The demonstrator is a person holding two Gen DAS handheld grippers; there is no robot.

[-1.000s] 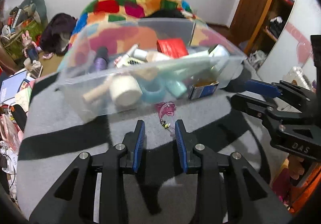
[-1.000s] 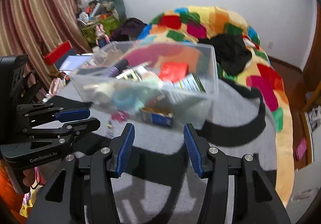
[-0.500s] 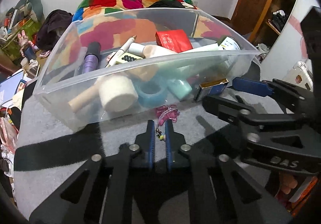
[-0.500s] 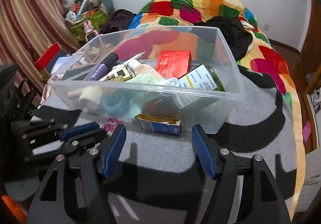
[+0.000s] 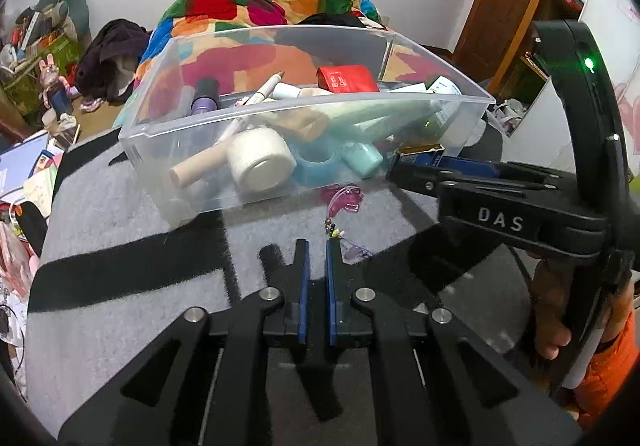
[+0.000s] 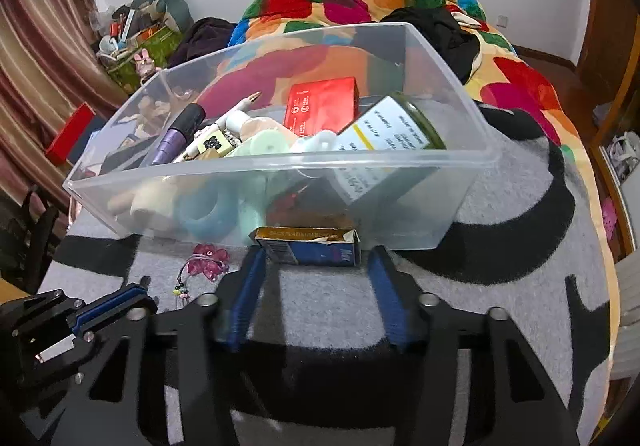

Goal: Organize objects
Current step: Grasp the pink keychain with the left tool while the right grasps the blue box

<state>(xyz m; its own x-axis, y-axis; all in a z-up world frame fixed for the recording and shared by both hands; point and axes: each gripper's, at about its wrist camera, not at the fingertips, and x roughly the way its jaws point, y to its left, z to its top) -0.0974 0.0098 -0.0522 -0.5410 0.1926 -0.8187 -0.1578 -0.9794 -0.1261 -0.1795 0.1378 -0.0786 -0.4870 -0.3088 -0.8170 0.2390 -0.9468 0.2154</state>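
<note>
Left gripper (image 5: 316, 246) first, from its own wrist camera: my jaws have drawn together since a second ago, when they stood clearly apart, and only a thin slit shows between the blue pads now. Whether they pinch the cord of the pink charm (image 5: 344, 198) I cannot tell; its beads lie right at the tip of the pad at my 1 o'clock, and the pink body lies further up at 12, just in front of the clear bin (image 5: 280, 102). That bin fills the upper half, packed with a white tape roll (image 5: 260, 162), a blue tape ring (image 5: 318, 162) and a red box (image 5: 347, 78). At 3 o'clock the right gripper (image 5: 404, 166) reaches in across the grey-and-black blanket (image 5: 120, 246), its tips at the blue battery box (image 5: 420, 154).

From the right wrist camera: right gripper (image 6: 314, 258) is closing, and it has come nearer to the bin than it was a second back. Blue battery box (image 6: 308, 246) sits between my pads at 12 o'clock, against the bin's front wall (image 6: 420, 206); a gap shows beside the pad at my 1 o'clock, while the other side is too tight to judge. Pink charm (image 6: 210, 262) lies at 10 o'clock on the blanket (image 6: 500, 246), with the left gripper (image 6: 140, 296) at 9, its tip near the charm's beaded cord. The bin wall stands directly behind the box.
</note>
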